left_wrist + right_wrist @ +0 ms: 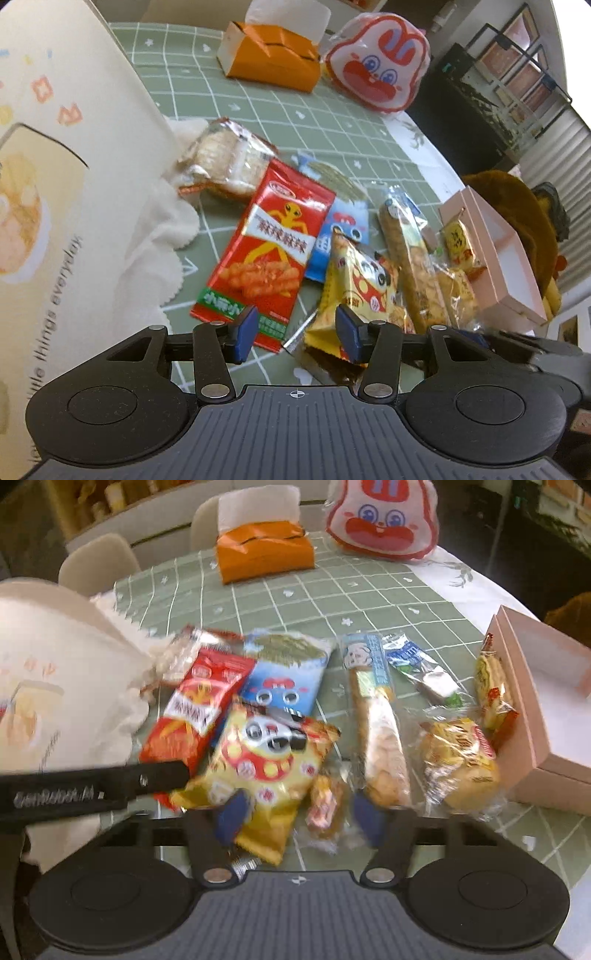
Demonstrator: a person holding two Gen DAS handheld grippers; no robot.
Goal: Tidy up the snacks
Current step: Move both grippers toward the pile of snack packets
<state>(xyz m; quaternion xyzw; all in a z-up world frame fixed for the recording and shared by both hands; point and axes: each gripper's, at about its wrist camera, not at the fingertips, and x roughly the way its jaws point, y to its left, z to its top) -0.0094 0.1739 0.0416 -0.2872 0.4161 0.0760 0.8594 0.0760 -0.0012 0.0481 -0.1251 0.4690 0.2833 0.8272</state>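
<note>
A heap of snack packets is spread on the green gridded tablecloth (369, 590). At its middle a yellow packet (258, 768) printed with a panda face is laid partly over a red packet (266, 254) and a blue packet (291, 679). To the right of these a long clear-wrapped biscuit stick (380, 746) is seen, with a small blue-and-silver sachet (424, 668) and a yellow wrapped cake (461, 768) beyond it. An open pink box (535, 709) is set at the right edge of the heap, with a yellow packet (458, 243) leaning on its wall. A cream fabric bag (74, 184) is held up on the left. The left gripper (297, 332) is held open over the near edges of the red and yellow packets, nothing being pinched. The right gripper (301, 816) is likewise seen with its jaws apart, a small wrapped candy (325, 808) lying between them; contact with the pads cannot be told through the blur. Farther back, an orange tissue box (264, 554) and a rabbit-faced pouch (384, 520) are placed.
</note>
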